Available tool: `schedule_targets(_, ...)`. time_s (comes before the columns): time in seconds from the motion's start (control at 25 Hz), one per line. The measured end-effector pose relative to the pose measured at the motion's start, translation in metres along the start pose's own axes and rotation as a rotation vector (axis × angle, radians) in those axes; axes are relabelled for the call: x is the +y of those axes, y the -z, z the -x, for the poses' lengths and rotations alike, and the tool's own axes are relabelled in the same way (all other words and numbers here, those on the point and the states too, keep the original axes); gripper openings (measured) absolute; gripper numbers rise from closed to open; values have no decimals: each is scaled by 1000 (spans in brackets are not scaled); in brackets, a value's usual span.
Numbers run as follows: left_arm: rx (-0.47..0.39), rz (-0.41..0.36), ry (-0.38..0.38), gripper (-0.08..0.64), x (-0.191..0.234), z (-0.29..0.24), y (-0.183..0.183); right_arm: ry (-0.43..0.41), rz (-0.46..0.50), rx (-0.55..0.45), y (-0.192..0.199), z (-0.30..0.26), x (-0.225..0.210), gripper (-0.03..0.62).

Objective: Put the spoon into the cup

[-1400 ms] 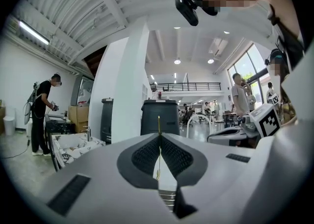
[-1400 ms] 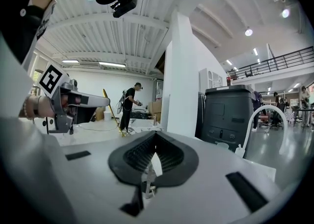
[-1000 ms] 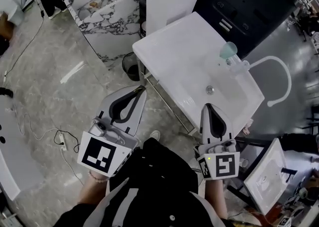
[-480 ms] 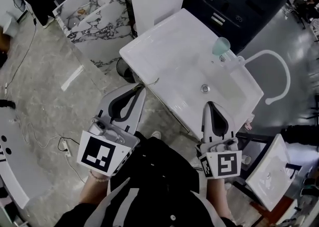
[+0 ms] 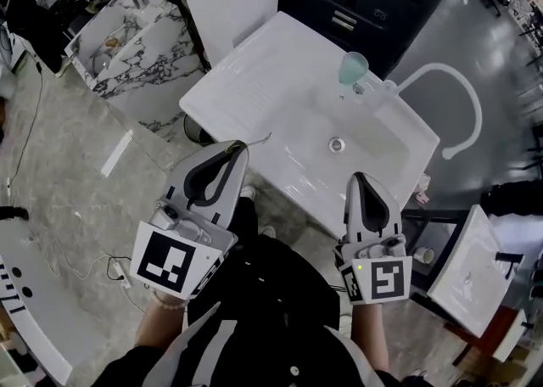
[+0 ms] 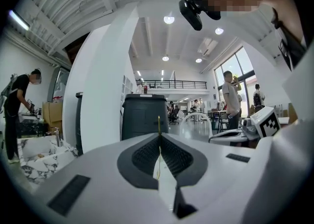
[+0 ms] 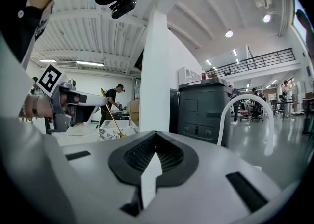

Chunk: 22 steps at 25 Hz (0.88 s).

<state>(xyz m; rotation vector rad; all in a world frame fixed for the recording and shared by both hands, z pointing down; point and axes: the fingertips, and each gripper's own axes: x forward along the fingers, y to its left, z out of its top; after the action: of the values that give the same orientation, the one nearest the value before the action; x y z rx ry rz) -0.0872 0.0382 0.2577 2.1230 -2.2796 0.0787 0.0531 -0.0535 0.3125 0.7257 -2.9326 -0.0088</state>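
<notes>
My left gripper (image 5: 243,146) is clamped shut on the thin spoon (image 7: 112,113); my right gripper (image 5: 360,178) is closed and empty. The cup (image 5: 354,67) stands well ahead, at the sink's (image 5: 246,88) far edge. Carry the spoon level, centre it over the rim, then lower.

One cup (image 5: 353,67), one spoon (image 7: 112,113), one basin (image 5: 254,80)

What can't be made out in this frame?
- Spoon: left tongs view, edge-on, only a thin line in the shut left tongs; its bowl doesn't show.
- Cup: head view, too small to see inside; in neither tongs view.
- Sink: head view, part of its near edge behind the right tongs.
</notes>
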Motion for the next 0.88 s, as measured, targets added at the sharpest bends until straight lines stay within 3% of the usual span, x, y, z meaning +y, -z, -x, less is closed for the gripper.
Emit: schedule_targets(0.88,40,-11,378,6,49,-146,-2,354,-47,41,-10,-71,-53,0)
